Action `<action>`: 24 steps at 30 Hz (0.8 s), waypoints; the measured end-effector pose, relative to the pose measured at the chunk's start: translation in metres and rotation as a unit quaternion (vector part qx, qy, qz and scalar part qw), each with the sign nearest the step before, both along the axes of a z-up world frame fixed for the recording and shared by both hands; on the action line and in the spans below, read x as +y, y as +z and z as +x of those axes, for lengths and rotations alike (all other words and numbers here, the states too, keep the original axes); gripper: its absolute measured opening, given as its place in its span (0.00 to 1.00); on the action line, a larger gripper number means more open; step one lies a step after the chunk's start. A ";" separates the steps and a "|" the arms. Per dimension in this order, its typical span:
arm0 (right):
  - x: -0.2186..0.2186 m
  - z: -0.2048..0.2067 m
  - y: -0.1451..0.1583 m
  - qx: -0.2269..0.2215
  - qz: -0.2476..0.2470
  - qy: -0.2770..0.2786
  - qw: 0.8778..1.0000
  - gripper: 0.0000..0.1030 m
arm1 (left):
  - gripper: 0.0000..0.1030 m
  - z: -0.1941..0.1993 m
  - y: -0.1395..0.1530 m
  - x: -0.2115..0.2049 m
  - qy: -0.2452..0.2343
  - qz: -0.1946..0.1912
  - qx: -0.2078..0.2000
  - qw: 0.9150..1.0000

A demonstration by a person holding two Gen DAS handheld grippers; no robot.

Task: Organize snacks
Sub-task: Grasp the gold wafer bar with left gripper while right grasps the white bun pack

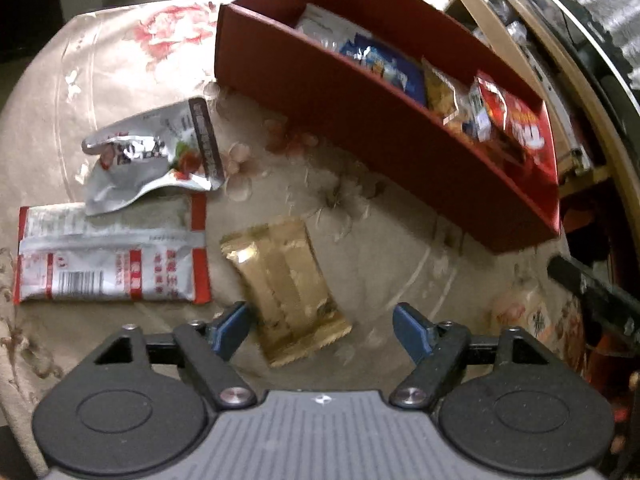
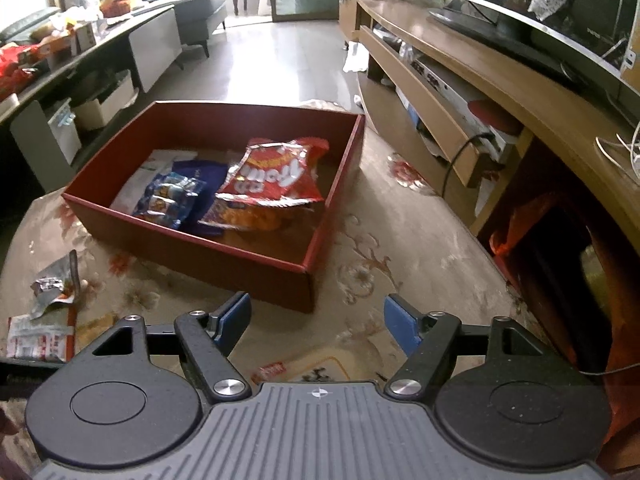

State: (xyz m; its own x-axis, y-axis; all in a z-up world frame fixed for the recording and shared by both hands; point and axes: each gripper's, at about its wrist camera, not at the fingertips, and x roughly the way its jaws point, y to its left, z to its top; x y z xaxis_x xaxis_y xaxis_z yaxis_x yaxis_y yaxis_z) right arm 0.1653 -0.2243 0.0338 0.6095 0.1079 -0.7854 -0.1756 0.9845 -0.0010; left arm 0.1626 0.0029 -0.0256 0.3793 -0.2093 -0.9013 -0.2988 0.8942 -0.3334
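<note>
Now I am holding my left gripper (image 1: 322, 330) low over the flowered tablecloth (image 1: 400, 248), its blue fingers spread wide and pinching nothing; the gold packet (image 1: 286, 296) is lying flat just ahead of it, its near end reaching in between the fingers toward the left one; I am judging that this packet is the one in hand, and that the step is the pick-up before it goes into the red box (image 1: 360, 120). My right gripper (image 2: 318, 322) is also hanging spread and empty, with the box just ahead of it and slightly to its left; inside the box a red chip bag (image 2: 276, 176), a blue packet (image 2: 172, 196) and a white packet (image 2: 136, 184) are already lying. Two more snacks are waiting ahead and to the left of my left gripper: a crumpled silver pouch (image 1: 152, 160) overlapping the top edge of a flat red-and-white packet (image 1: 112, 256). The next move is calling for me to centre the left fingers on the gold packet, drop to the cloth, and close on its thin edges; the wrapper looks slick, so I am expecting it may slide. The print on every packet is blurring past reading; the box's near wall is hiding part of its contents from the left camera; the gripper body is covering the cloth nearest me.
</note>
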 end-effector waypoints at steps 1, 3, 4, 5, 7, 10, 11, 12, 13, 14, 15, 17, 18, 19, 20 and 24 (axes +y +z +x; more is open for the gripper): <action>-0.003 0.000 -0.001 0.002 0.001 -0.002 1.000 0.77 | 0.81 0.003 0.000 -0.003 0.001 0.005 -0.004 1.000; -0.008 0.001 -0.001 0.006 0.006 -0.006 1.000 0.77 | 0.82 0.010 -0.001 -0.007 0.003 0.014 -0.008 1.000; -0.010 0.001 -0.001 0.007 0.008 -0.008 1.000 0.77 | 0.82 0.012 0.000 -0.011 0.002 0.023 -0.011 1.000; -0.012 0.001 -0.002 0.008 0.010 -0.010 1.000 0.77 | 0.81 0.014 0.000 -0.014 -0.006 0.032 -0.018 0.999; -0.015 0.002 -0.002 0.009 0.010 -0.013 1.000 0.77 | 0.76 0.016 0.001 -0.025 -0.026 0.056 -0.028 0.998; -0.018 0.004 -0.004 0.014 0.008 -0.015 1.000 0.77 | 0.70 0.017 0.000 -0.040 -0.070 0.089 -0.037 0.993; -0.019 0.005 -0.005 0.017 0.007 -0.016 1.000 0.77 | 0.68 0.016 0.000 -0.044 -0.079 0.103 -0.040 0.991; -0.020 0.005 -0.006 0.020 0.005 -0.017 1.000 0.77 | 0.67 0.016 0.000 -0.046 -0.085 0.112 -0.041 0.989; -0.021 0.005 -0.007 0.023 0.003 -0.018 1.000 0.77 | 0.67 0.016 0.001 -0.047 -0.088 0.116 -0.041 0.988; -0.022 0.005 -0.008 0.026 0.004 -0.019 0.999 0.77 | 0.67 0.018 0.001 -0.047 -0.086 0.115 -0.041 0.989; -0.025 0.004 -0.009 0.031 0.007 -0.022 0.999 0.77 | 0.67 0.019 0.001 -0.046 -0.081 0.112 -0.041 0.990; -0.030 0.003 -0.011 0.040 0.012 -0.032 0.999 0.78 | 0.67 0.023 0.002 -0.044 -0.069 0.107 -0.040 0.991; -0.031 0.002 -0.011 0.042 0.013 -0.038 0.998 0.78 | 0.67 0.024 0.002 -0.045 -0.065 0.110 -0.040 0.991; -0.034 0.000 -0.012 0.045 0.015 -0.044 0.998 0.78 | 0.67 0.025 0.002 -0.047 -0.066 0.117 -0.041 0.990; -0.036 -0.002 -0.013 0.047 0.017 -0.050 0.998 0.79 | 0.67 0.027 0.002 -0.051 -0.071 0.129 -0.042 0.988; -0.043 -0.013 -0.018 0.069 0.037 -0.073 0.994 0.82 | 0.52 0.022 0.002 -0.064 -0.098 0.170 -0.052 0.979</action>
State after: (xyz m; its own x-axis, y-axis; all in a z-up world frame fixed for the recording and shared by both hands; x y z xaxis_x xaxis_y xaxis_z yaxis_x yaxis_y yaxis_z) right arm 0.1524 -0.2677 0.0161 0.5093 0.0869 -0.8562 -0.0250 0.9960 0.0862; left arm 0.1843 -0.0607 -0.0237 0.4560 0.0179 -0.8898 -0.0901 0.9956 -0.0261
